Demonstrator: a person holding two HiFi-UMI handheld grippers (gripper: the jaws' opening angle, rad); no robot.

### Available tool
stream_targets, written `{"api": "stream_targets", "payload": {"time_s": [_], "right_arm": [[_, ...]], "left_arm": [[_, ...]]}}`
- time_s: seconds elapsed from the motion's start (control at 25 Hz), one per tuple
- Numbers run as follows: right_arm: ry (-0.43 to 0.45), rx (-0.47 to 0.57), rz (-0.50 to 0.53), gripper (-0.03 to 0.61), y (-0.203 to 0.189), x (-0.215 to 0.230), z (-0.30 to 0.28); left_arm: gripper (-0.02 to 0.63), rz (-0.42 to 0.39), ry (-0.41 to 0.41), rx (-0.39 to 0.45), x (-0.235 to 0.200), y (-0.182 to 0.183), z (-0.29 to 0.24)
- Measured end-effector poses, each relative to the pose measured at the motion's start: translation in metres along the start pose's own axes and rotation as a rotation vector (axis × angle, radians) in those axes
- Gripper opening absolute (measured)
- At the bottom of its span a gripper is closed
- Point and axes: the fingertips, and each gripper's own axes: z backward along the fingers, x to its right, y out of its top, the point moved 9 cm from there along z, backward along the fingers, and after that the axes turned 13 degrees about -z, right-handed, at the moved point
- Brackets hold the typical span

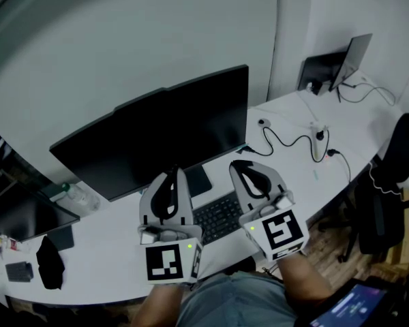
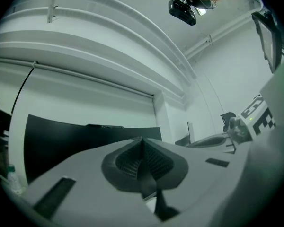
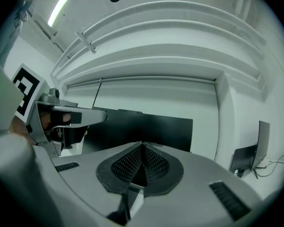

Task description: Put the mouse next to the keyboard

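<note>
The left hand-held gripper [image 1: 173, 174] and right hand-held gripper [image 1: 242, 165], both closed and empty, hovered flanking the keyboard [image 1: 218, 218] below them; no mouse showed in any view.

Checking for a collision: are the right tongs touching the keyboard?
Apart. Right gripper view shows the right tongs shut on nothing, pointing at the monitor; the keyboard lies below in head view.

No words, numbers or brand names can be read. A black-and-white square mark [image 1: 165, 263] is seen on the left gripper [image 1: 175, 172] and another on the right gripper [image 1: 238, 163]. Print on the lit screen [image 1: 354, 309] is too small to be read.
</note>
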Motion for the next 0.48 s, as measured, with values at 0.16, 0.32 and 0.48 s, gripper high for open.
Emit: {"api": "stream_targets", "payload": {"time_s": [0.16, 0.32, 0.48], "right_arm": [[0.001, 0.002, -0.003, 0.014, 0.0003, -0.0001, 0.0021], [0.001, -0.001, -0.001, 0.014, -0.0002, 0.0003, 0.0028], [0.001, 0.003, -0.003, 0.014, -0.0001, 0.0019, 0.0037]], "left_arm": [[0.005, -0.005, 0.0, 0.001, 0.0013, 0.001, 0.0005], [0.005, 0.001, -0.002, -0.005, 0.0022, -0.0005, 0.0011], [0.005, -0.007, -0.003, -0.007, 0.0044, -0.0014, 0.0005]]}}
